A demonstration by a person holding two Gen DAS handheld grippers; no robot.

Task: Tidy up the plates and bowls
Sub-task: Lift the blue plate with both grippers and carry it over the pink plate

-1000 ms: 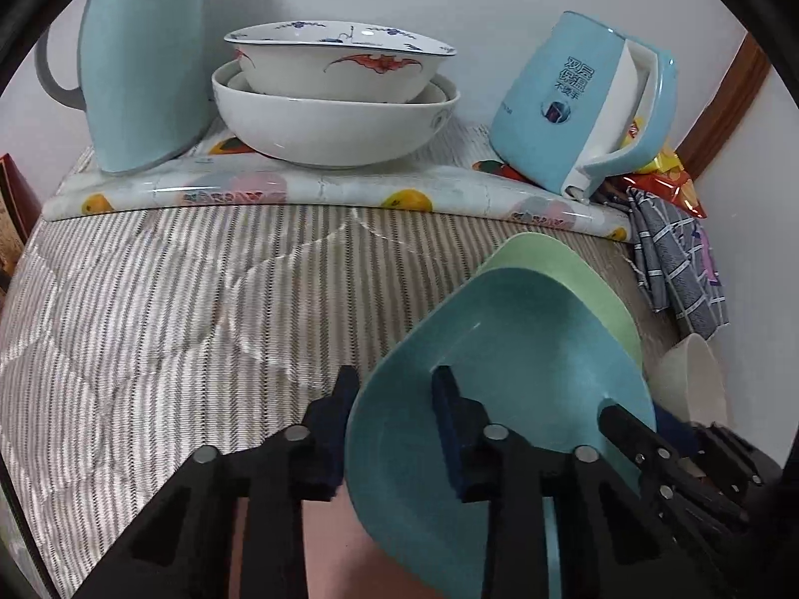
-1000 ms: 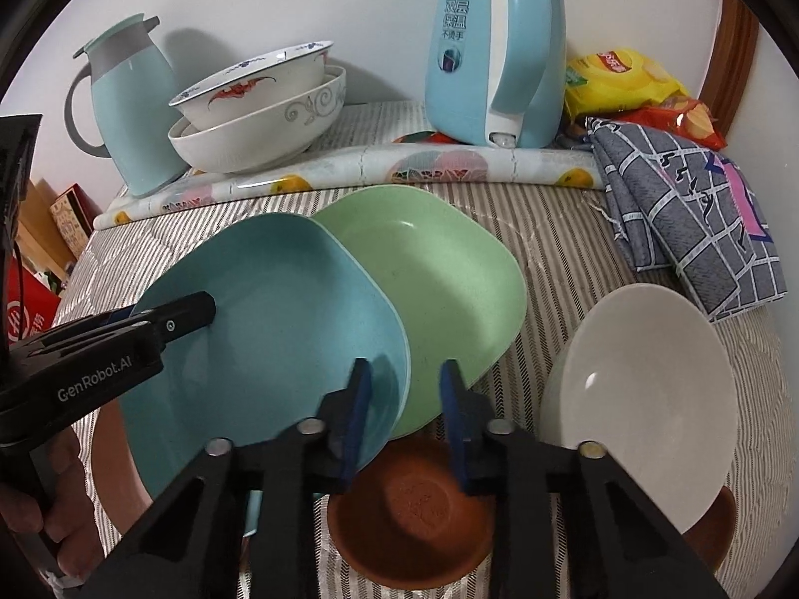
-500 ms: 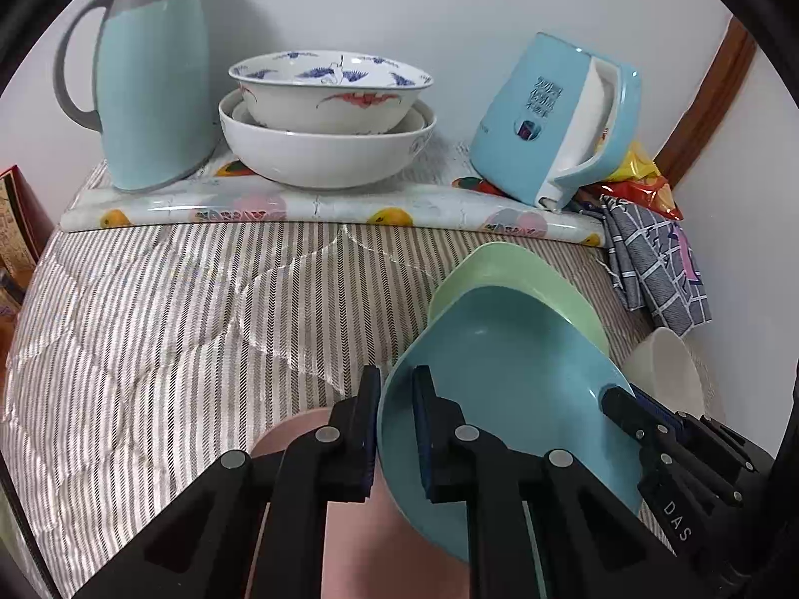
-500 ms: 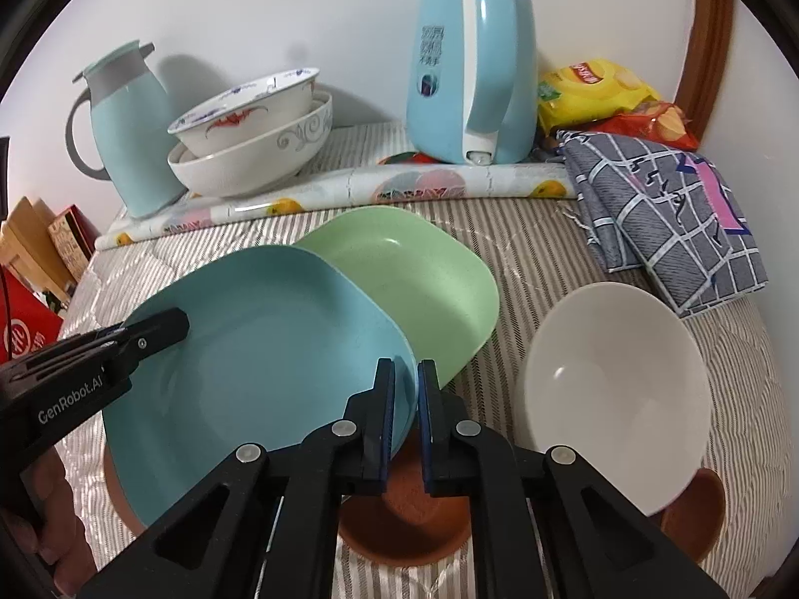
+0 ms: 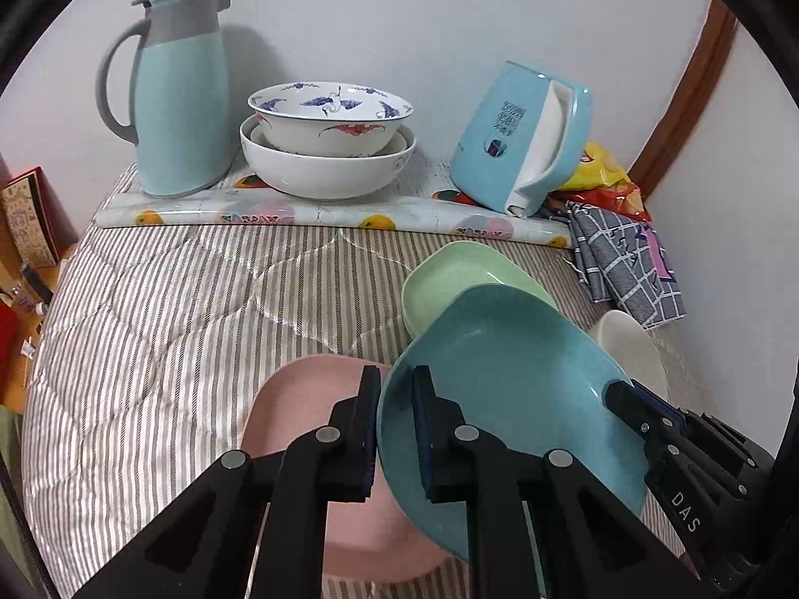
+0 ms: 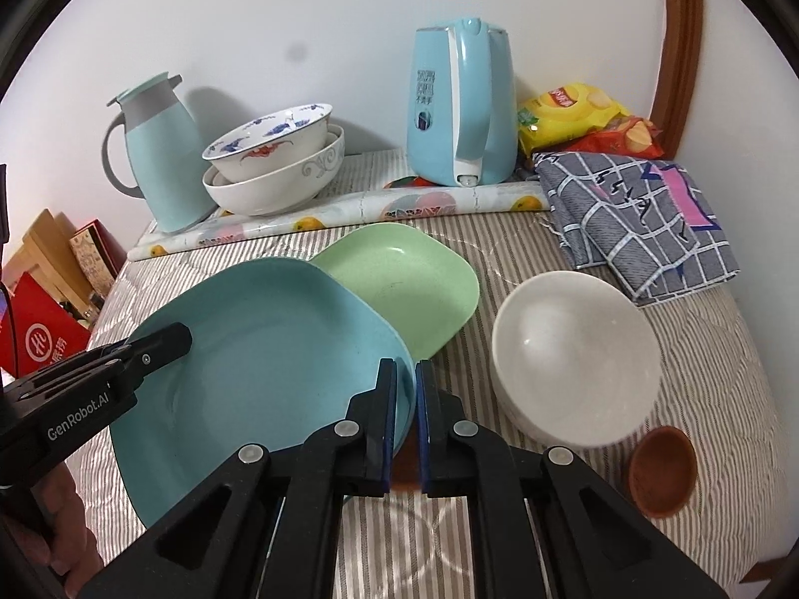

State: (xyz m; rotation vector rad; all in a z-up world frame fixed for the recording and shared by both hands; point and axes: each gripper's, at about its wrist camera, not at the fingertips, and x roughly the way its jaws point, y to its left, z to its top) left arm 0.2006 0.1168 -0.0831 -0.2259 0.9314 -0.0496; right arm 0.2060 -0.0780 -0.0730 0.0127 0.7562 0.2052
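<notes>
Both grippers are shut on the rim of a teal plate point(image 5: 509, 394) point(image 6: 269, 349) and hold it lifted above the striped quilt. My left gripper point(image 5: 394, 384) pinches its left edge; my right gripper point(image 6: 405, 374) pinches its right edge. A pink plate point(image 5: 294, 399) lies under the teal plate's left side. A green plate point(image 6: 404, 279) point(image 5: 459, 269) lies on the quilt just behind. A white bowl point(image 6: 574, 349) point(image 5: 629, 344) sits to the right. A small brown dish point(image 6: 661, 469) lies at the near right.
At the back stand a teal thermos jug point(image 5: 175, 95), two stacked patterned bowls point(image 5: 327, 140) on a rolled fruit-print mat point(image 5: 324, 212), and a blue kettle point(image 6: 459, 105). A checked cloth point(image 6: 634, 209) and snack bags point(image 6: 569, 110) lie at the back right. Boxes point(image 6: 45, 339) stand left of the bed.
Both grippers closed on the teal plate's rim and lifted it up and back. The pink plate under it came into view on the left, and the brown dishes were uncovered.
</notes>
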